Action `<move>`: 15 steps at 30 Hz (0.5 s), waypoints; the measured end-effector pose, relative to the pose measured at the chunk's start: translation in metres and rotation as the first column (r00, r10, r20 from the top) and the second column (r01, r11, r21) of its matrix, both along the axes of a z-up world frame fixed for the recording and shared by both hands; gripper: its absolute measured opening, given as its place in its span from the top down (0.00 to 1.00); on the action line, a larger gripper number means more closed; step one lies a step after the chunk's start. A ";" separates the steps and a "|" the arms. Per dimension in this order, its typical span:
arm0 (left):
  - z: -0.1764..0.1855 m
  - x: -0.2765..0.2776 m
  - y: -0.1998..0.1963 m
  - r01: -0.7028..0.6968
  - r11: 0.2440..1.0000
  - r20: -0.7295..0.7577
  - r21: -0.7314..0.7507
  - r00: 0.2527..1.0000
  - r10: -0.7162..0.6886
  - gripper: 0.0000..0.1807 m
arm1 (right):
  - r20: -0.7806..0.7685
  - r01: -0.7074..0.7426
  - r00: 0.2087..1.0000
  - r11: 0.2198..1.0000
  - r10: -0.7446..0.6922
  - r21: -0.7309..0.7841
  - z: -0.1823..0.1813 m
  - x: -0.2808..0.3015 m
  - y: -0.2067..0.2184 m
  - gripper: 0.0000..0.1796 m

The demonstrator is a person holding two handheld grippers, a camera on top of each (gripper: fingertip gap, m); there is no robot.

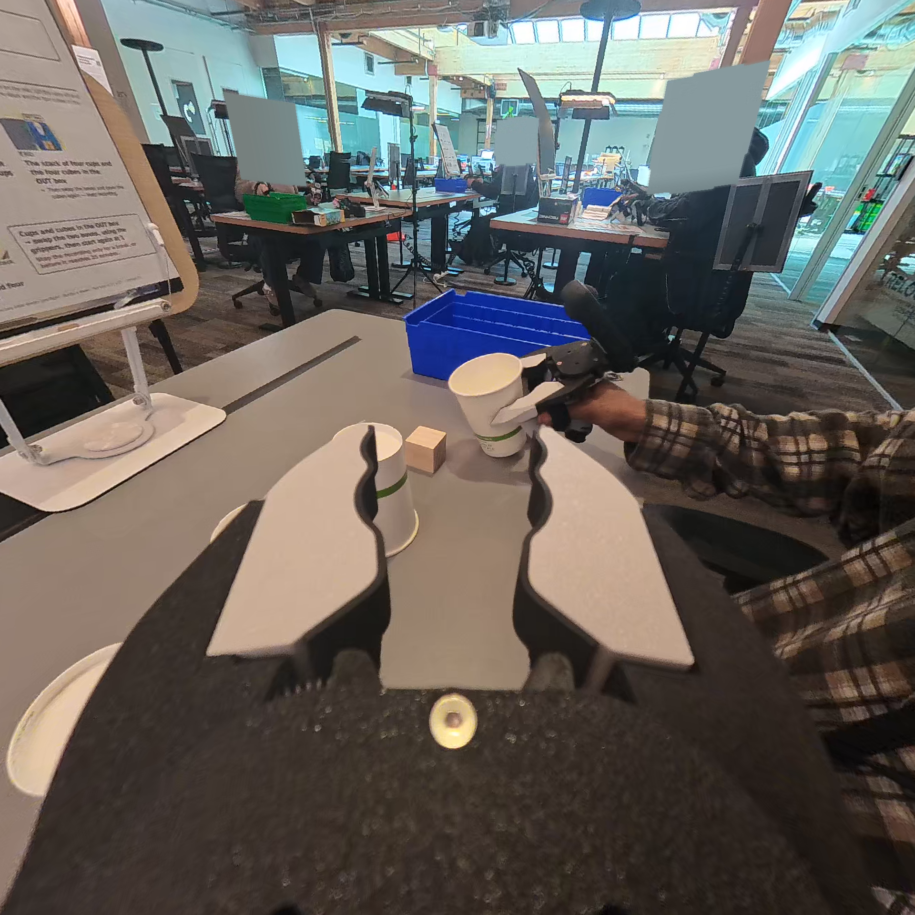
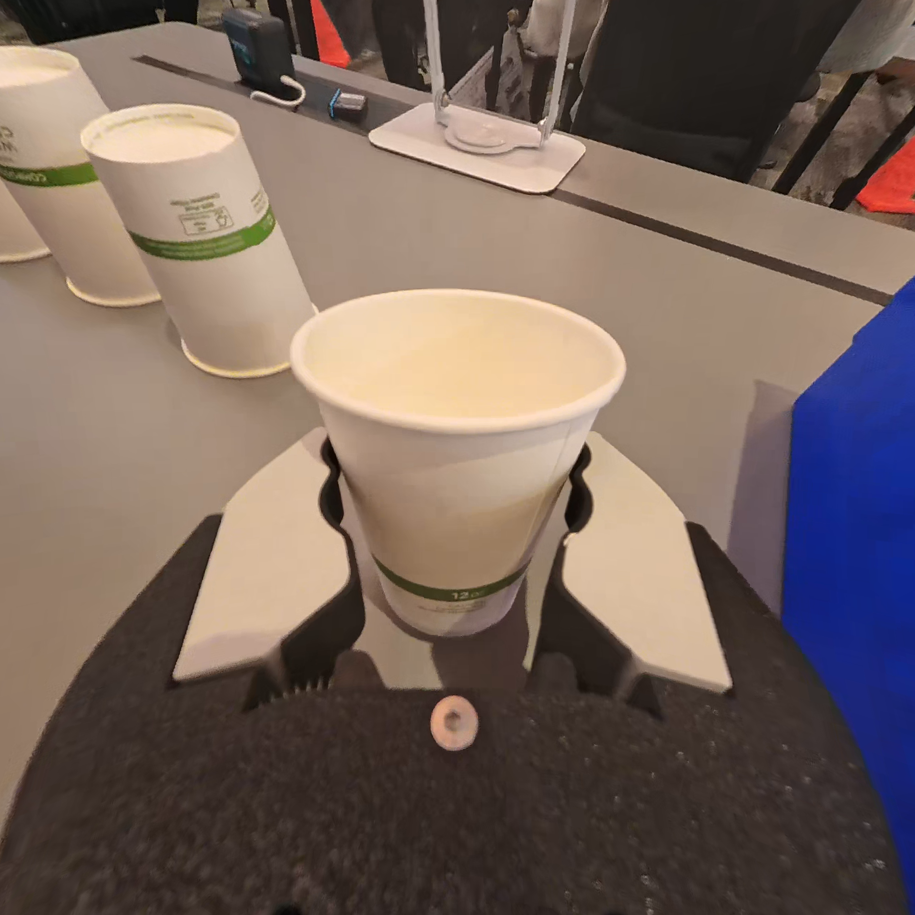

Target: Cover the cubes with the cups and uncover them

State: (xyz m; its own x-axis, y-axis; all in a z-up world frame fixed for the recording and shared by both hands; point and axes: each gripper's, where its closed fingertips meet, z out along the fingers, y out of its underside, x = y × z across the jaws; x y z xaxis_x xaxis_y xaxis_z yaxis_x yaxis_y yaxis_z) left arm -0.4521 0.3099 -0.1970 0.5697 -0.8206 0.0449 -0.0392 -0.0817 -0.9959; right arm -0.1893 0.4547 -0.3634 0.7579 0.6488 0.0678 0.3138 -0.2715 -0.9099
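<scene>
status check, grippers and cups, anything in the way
Left gripper open, empty. Right gripper shut on upright cup, held off table. Wooden cube uncovered beside inverted cup. Nothing blocking.

Bright, even light from overhead and the far windows [image 1: 619, 25] — soft shadows on the table [image 2: 445, 237]. My wide lenses bend the edges; my own body blurs up close.

Right claw [image 2: 453, 487] grips an upright cup [image 2: 458, 445] (mouth up) over the table [image 2: 445, 237].
</scene>
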 end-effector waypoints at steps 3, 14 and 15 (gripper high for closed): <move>0.002 -0.004 0.000 -0.011 1.000 -0.004 0.005 1.000 0.011 0.68 | 0.038 -0.010 0.999 1.000 0.011 -0.018 -0.003 0.007 -0.010 0.50; 0.003 -0.013 -0.001 -0.038 0.999 -0.017 0.004 0.999 0.038 0.66 | 0.132 -0.039 0.989 0.984 0.063 -0.174 -0.026 0.026 -0.048 0.19; 0.003 -0.016 0.000 -0.046 0.999 -0.015 0.000 0.999 0.046 0.66 | 0.141 -0.055 0.986 0.977 0.085 -0.207 -0.027 0.028 -0.059 0.19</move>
